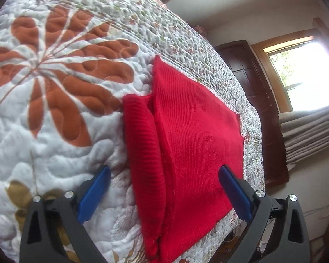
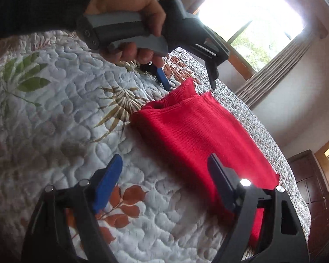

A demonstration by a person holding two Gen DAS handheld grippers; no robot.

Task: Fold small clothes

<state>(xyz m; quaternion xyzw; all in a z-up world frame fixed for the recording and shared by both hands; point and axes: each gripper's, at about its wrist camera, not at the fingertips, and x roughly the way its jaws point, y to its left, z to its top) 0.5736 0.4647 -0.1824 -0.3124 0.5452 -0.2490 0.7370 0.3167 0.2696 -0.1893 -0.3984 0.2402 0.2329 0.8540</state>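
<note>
Both the left gripper (image 1: 164, 177) and right gripper (image 2: 165, 164) are hovering wide-fingered, holding nothing, over the folded red garment (image 1: 190, 135) lying on the quilt (image 1: 54, 131).

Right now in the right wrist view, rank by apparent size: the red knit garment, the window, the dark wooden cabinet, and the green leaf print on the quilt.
1. Red knit garment, clearly largest.
2. Window.
3. Dark wooden cabinet and green leaf print: these look alike, and fisheye distortion plus the frame edge cutting the cabinet makes ranking unsure.
</note>
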